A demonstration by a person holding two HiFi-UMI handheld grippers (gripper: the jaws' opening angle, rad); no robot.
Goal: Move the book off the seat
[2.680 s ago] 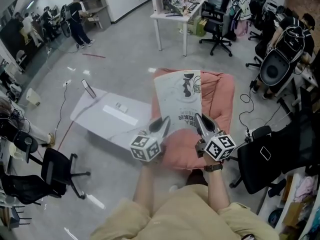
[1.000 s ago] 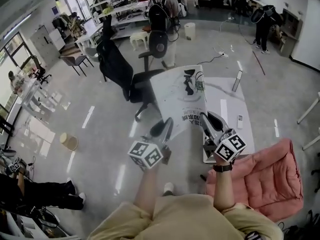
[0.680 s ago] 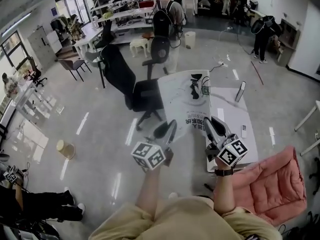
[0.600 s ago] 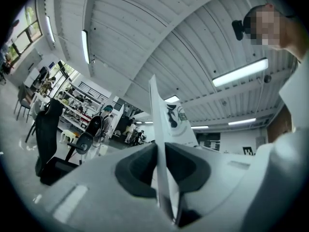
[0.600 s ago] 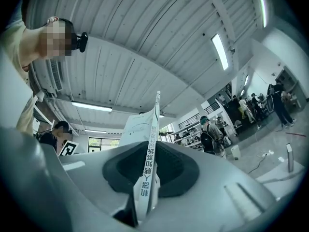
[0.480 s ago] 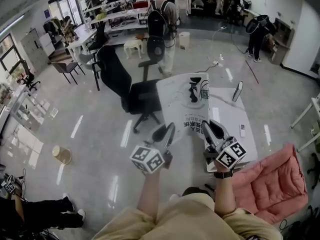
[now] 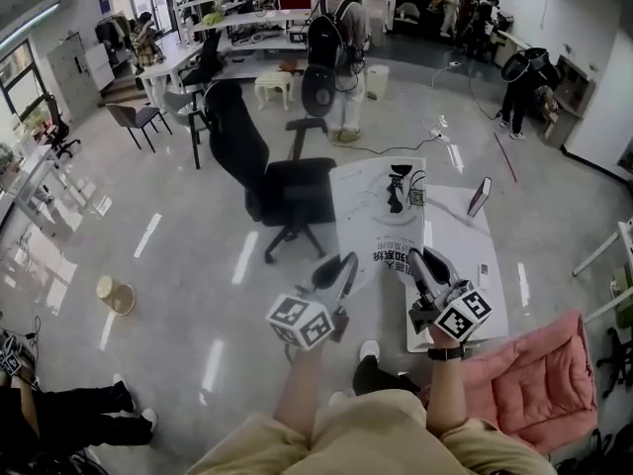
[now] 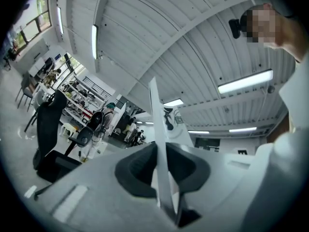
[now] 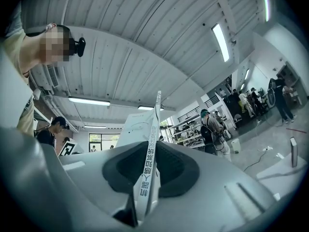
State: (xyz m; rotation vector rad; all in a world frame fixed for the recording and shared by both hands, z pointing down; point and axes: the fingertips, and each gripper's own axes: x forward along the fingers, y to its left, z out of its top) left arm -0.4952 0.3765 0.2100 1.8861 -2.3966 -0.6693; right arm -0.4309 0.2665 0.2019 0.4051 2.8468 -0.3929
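The book (image 7: 380, 216) is held aloft, its left edge pinched by the left tongs (image 7: 342, 269) and its printed spine by the right tongs (image 7: 419, 263) (both clamped on it), well apart from the pink seat (image 7: 539, 384), beside a white desk (image 7: 490, 265).

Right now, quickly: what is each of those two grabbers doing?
Left gripper: closed on the book, at its left edge.
Right gripper: closed on the same book, at its right edge.

One book (image 7: 381, 216), one left hand-held gripper (image 7: 336, 265), one right hand-held gripper (image 7: 427, 262), one pink seat (image 7: 539, 384), one table (image 7: 465, 231).
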